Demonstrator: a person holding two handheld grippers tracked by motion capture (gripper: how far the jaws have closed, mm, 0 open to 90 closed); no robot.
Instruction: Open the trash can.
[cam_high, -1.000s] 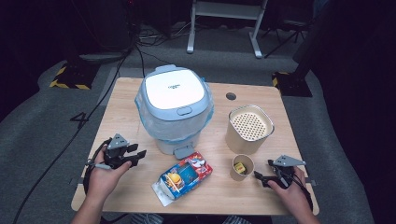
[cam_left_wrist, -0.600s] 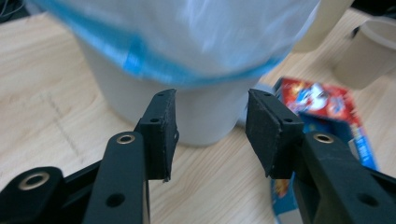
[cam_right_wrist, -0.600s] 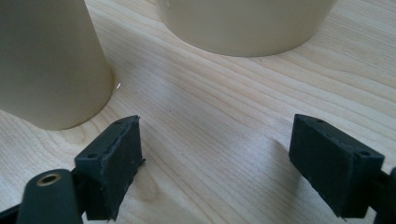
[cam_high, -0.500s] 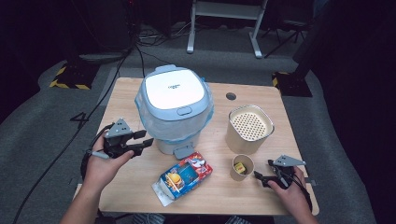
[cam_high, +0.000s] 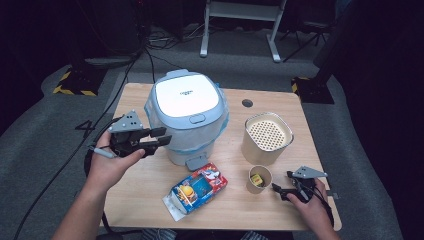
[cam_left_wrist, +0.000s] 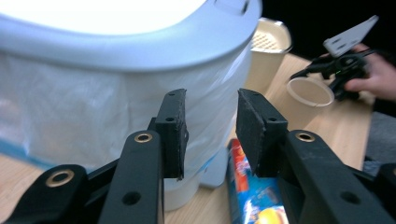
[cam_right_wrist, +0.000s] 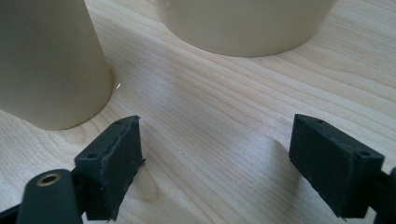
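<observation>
- Since a second ago the left claw has lifted off the desk to the white bin; high view: it points at the bin's side wall, lid button up and to its right. Left is far nearer.
- Left gripper view: its jaws have just been closing, narrow, nothing between; bin wall dead ahead, snack box below.
- Right gripper view: right claw wide, empty, resting beside the paper cup.

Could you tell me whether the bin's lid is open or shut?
Shut: the white lid lies flat on the bin, its rim seated all round.
</observation>
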